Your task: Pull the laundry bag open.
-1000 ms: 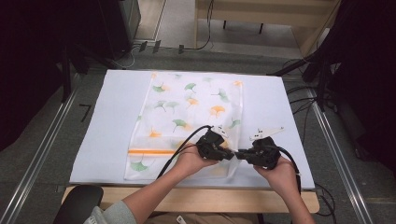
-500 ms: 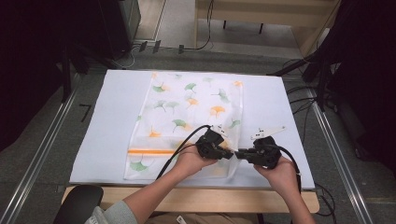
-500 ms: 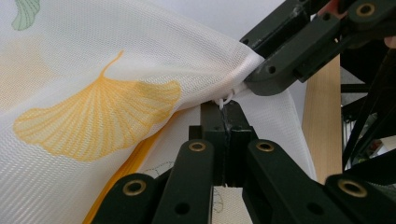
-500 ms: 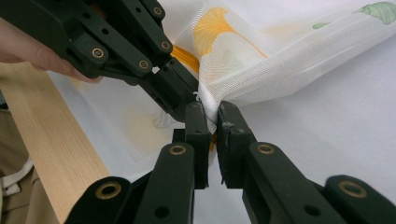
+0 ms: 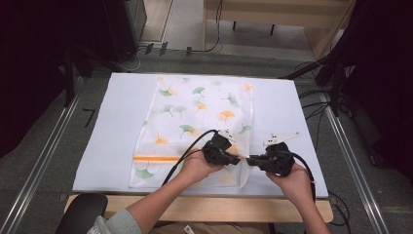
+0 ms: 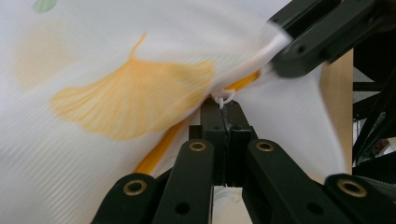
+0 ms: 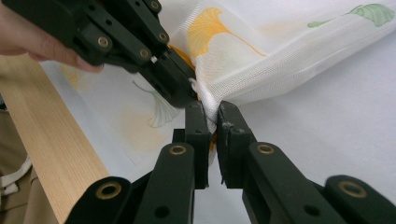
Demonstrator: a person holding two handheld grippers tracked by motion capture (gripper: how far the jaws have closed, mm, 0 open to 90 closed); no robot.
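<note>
The left gripper (image 6: 224,109) has its jaws pressed flat together on a small white ring pull (image 6: 225,97), the zipper tab of a sheer mesh bag (image 5: 195,117) printed with orange and green ginkgo leaves. Just beyond that pull, the orange zipper line (image 6: 159,149) runs down under the fabric. The right gripper (image 7: 211,116) has its jaws drawn narrow around a bunched white edge of the same bag, cloth pinched in the slim gap between them. In the right gripper view the left gripper's black tips sit just beside the right one's, almost touching, both at the same fold of mesh.

From the high view, the left gripper (image 5: 238,159) and right gripper (image 5: 249,161) meet tip to tip at the bag's near right corner, each held in a hand (image 5: 197,168), with black cables trailing back toward the person. The bag lies flat along the middle of a pale sheet (image 5: 107,131) covering the table; an orange stripe (image 5: 156,158) crosses the bag's near end, left of the grippers. The table's wooden edge (image 5: 219,207) lies nearer the person than the bag
</note>
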